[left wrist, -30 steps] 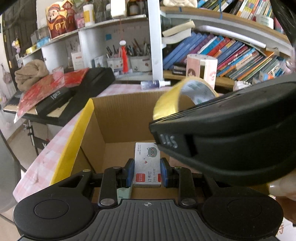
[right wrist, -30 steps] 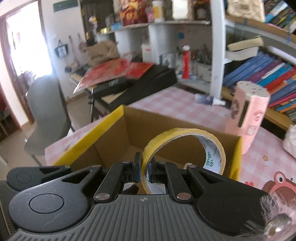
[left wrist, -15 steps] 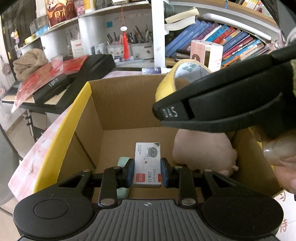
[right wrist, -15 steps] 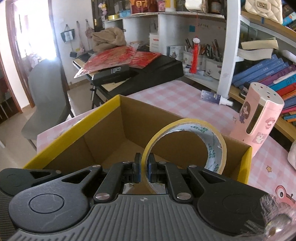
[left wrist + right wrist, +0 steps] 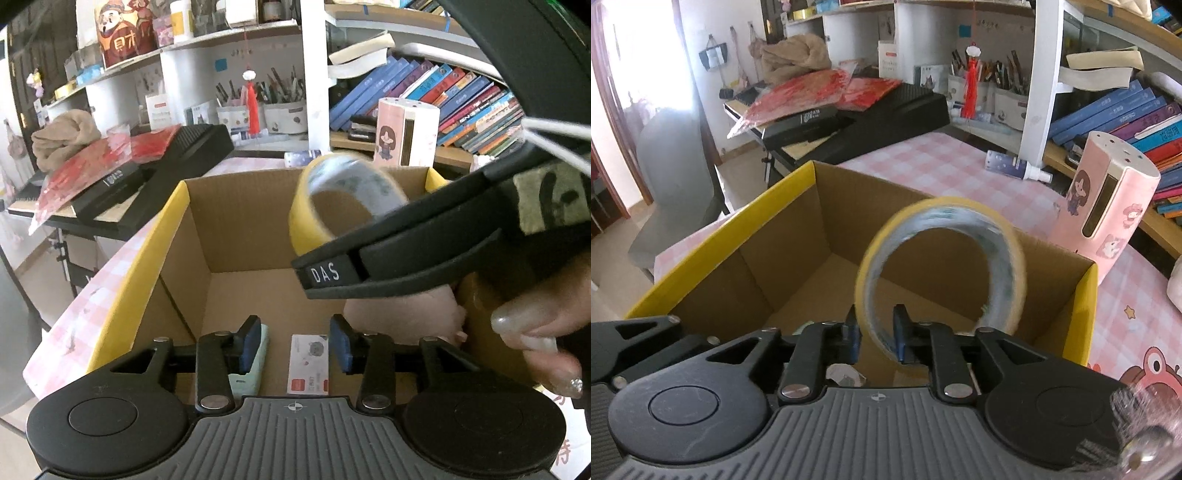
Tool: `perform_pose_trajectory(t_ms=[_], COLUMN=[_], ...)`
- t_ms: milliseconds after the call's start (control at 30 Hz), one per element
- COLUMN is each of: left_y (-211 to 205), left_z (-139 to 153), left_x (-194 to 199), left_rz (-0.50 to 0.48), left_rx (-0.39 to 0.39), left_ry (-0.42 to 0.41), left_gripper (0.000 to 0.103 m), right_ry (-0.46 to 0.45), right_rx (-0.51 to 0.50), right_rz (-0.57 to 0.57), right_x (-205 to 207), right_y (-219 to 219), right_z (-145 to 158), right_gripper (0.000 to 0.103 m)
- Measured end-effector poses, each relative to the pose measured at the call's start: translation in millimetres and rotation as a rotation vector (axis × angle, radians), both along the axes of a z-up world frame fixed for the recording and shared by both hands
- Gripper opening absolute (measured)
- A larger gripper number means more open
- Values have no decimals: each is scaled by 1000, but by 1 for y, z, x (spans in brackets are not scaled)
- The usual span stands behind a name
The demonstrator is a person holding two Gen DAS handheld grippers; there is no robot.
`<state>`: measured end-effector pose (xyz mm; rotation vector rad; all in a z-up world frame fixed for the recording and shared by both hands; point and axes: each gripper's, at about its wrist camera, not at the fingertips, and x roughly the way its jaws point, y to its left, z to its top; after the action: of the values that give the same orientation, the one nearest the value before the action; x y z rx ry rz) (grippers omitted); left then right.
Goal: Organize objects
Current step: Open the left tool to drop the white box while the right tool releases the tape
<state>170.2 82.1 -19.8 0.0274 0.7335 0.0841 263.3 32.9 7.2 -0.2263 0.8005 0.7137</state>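
Note:
An open cardboard box (image 5: 162, 240) with yellow rims stands on the pink checked table. My left gripper (image 5: 293, 341) reaches into it with its jaws opening. A small white staple box (image 5: 308, 363) lies free on the box floor between the fingers, beside a mint-green item (image 5: 255, 365) and a pink plush (image 5: 402, 317). My right gripper (image 5: 875, 339) hovers over the cardboard box (image 5: 720, 240), its jaws opening too. The yellow tape roll (image 5: 942, 208) is blurred and loose between the pads. From the left wrist the tape roll (image 5: 343, 195) shows above the right gripper's black body (image 5: 406, 251).
A pink cartoon cylinder (image 5: 1108, 221) and a spray bottle (image 5: 1015, 166) stand beyond the box's far wall. A black keyboard (image 5: 879, 110) under red packets lies far left, with a grey chair (image 5: 676, 177) beside it. Bookshelves (image 5: 461, 96) fill the back.
Both grippers have opened. The staple box left the left pads and now lies on the box floor. The tape roll has come loose from the right pads and is blurred.

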Motion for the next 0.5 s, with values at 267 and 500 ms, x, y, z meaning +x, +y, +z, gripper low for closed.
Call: perform_pose_trajectory(t_ms=[267,500], left_y=[3,6], left_z=[9,16], left_x=[-14,-33], left_rz=[17,18], left_rx=[-2,-13], left_ry=[-39,-65], left_gripper=[54,59], right_ry=[-9,-26], right_rx=[50,62], right_rz=[15,-24], right_x=[-20,-47], right_y=[-8,-21], right_z=[16,27], right_gripper=[46,57])
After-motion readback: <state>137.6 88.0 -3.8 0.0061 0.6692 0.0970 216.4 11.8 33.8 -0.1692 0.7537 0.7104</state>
